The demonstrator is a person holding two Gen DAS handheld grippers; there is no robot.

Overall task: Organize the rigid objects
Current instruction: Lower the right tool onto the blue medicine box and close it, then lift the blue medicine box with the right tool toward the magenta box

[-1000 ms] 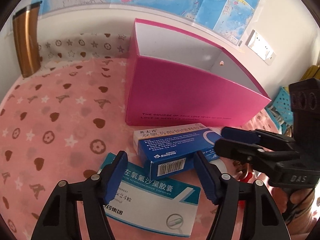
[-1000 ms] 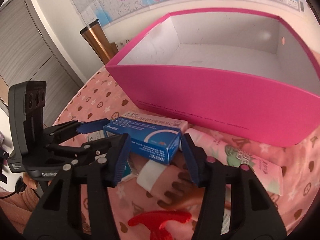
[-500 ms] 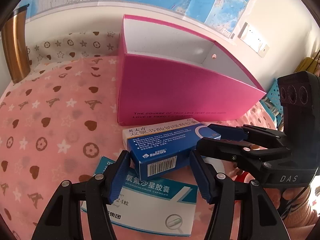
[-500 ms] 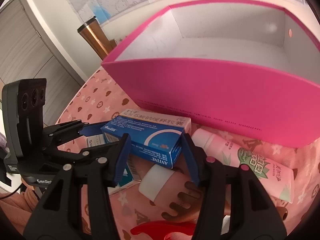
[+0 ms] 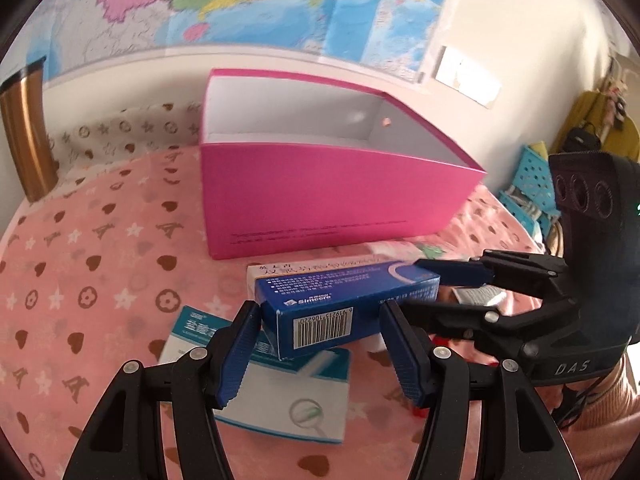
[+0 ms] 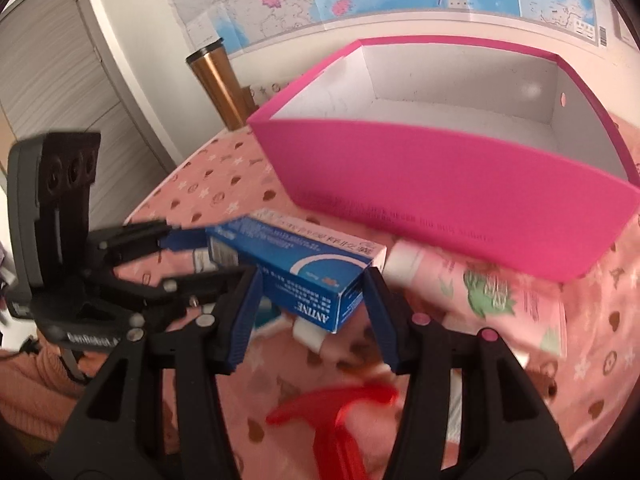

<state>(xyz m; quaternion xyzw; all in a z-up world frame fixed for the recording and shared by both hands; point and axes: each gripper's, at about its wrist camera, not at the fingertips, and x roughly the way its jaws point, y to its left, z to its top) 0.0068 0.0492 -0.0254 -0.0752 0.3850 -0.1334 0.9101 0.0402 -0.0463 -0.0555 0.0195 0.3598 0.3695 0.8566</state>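
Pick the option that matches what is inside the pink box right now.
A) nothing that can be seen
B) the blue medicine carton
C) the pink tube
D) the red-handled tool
A: the pink box shows only bare white walls and floor, while the blue medicine carton is held outside it, between the left gripper at one end and the right gripper at the other.

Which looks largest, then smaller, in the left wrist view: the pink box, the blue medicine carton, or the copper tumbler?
1. pink box, clearly largest.
2. and 3. blue medicine carton and copper tumbler: they look alike in size; the carton is much nearer and the tumbler is cut off, so no ranking.
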